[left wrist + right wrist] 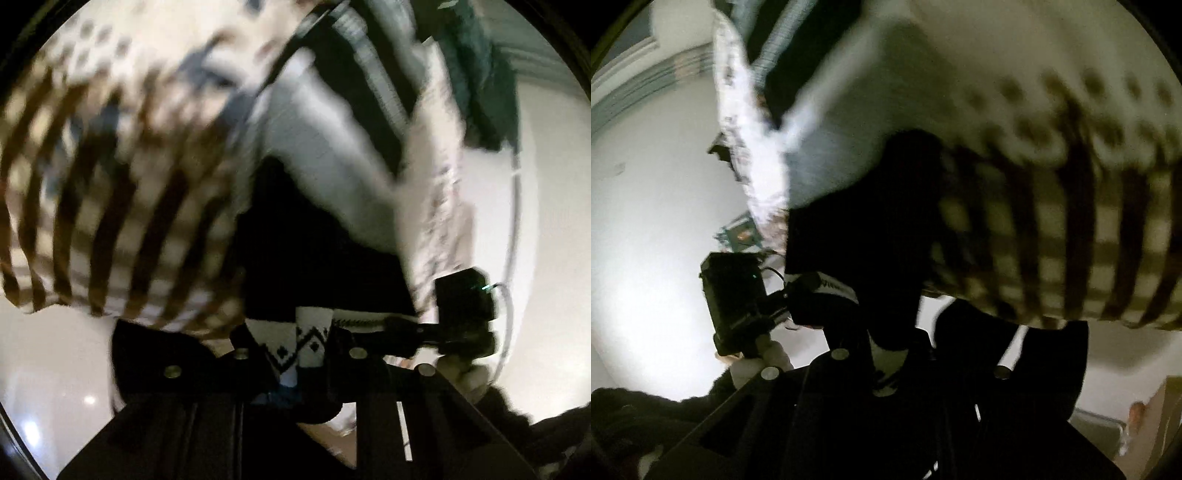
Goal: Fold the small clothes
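A smooth, glossy white surface [55,369] fills the lower background of both blurred wrist views, reflecting bright light spots, with a cream garment striped in brown [122,221] hanging over it, contact unclear through blur.

Black left tool [299,350] and right tool [886,354], silver screws, dark fuzzy sleeves.

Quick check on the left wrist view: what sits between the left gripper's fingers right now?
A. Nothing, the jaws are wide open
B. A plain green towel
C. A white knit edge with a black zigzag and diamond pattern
C: the left gripper pinches a white knit edge patterned with black zigzags and diamonds.
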A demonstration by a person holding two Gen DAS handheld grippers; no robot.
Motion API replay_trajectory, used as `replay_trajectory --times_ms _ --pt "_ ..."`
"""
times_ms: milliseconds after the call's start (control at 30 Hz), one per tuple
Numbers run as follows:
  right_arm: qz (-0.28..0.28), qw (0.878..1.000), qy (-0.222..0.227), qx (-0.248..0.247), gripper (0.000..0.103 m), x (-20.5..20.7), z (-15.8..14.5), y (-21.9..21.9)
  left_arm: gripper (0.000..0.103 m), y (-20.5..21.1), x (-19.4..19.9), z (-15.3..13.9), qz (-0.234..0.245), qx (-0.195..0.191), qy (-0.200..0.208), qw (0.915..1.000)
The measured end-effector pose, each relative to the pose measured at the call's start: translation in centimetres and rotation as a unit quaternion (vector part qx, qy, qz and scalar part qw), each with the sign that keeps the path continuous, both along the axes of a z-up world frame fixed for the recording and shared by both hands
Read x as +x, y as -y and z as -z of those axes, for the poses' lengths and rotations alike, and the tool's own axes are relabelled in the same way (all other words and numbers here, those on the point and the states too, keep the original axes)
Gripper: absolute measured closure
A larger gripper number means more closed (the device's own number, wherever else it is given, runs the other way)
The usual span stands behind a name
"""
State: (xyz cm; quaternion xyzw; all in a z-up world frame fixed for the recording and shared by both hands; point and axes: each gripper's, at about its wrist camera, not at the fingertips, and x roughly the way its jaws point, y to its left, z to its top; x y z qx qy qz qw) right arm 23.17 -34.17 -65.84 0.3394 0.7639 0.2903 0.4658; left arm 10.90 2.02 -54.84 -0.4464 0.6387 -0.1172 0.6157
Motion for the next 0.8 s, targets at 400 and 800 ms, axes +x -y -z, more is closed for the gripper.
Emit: replay_trajectory --times_ms 400,800 --pt "0.083 0.984 0.152 -0.038 0.093 23.3 -4.7 -4.8 0.074 -6.0 21.5 -3.7 -0.072 0.029 0.149 0.9858" --pt "0.115 0.963 0.210 -0.124 0.046 28.6 -5.0 -1.5 0.034 -8.4 27.2 -1.9 -0.029 0.127 0.165 0.9776"
